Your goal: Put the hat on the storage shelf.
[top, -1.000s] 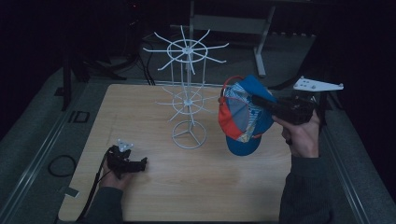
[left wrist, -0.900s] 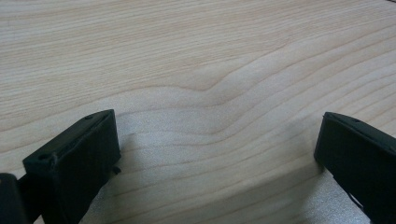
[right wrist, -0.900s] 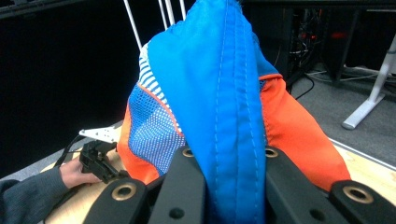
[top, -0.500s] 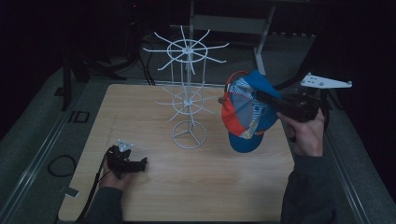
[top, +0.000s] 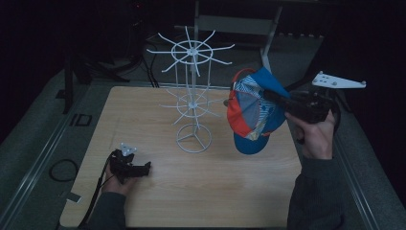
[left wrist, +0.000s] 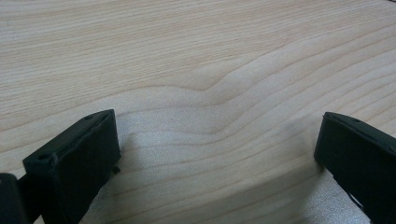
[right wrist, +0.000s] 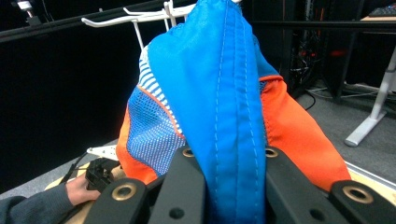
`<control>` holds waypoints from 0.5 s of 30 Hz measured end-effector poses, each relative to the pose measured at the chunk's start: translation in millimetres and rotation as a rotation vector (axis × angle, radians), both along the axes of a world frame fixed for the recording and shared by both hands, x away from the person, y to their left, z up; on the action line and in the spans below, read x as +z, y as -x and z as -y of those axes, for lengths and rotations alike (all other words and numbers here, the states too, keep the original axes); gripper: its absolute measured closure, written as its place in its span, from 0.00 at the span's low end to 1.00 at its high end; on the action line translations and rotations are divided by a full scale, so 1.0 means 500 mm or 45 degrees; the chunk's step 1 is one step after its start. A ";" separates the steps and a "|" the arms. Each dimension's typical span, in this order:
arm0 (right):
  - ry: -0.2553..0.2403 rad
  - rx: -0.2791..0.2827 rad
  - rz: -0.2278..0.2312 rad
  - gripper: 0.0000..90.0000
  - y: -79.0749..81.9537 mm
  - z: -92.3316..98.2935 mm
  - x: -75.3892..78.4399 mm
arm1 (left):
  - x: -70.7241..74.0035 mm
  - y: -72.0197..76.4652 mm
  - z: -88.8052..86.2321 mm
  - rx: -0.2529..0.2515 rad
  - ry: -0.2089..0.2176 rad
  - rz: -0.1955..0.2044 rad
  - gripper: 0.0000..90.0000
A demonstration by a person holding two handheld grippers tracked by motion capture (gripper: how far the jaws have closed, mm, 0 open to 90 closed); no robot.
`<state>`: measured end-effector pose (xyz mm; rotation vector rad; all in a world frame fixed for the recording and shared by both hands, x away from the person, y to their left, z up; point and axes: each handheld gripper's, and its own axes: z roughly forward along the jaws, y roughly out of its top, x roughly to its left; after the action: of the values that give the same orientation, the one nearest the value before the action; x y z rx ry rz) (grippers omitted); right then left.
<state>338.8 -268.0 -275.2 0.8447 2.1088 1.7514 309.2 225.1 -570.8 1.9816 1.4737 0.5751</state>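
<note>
I have the right gripper raised above the right side of the table, its jaws clamped tight on a cap in blue, orange and striped mesh. In the right gripper view the blue fabric of the cap is pinched between the two black jaws, with the orange panels and the mesh spreading out to either side. The cap hangs in the air just right of the white wire rack, close to the tips of its lower arms; I cannot tell whether it touches one. The rack stands upright on its round base near the middle of the table. My left gripper rests low on the table near the front left, and in the left gripper view its jaws stand wide apart over bare wood, with nothing between them.
</note>
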 end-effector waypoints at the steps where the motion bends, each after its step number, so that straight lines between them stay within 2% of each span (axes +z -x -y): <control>1: 0.000 0.000 0.000 0.97 0.000 0.000 0.000 | 0.000 0.000 0.000 0.000 0.000 0.000 0.00; 15: -0.028 0.024 0.024 0.97 0.005 0.000 0.021 | 0.000 0.000 0.000 -0.001 0.000 0.000 0.00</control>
<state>336.4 -268.2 -265.0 0.8134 2.0962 1.7884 309.2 225.2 -570.8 1.9825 1.4728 0.5745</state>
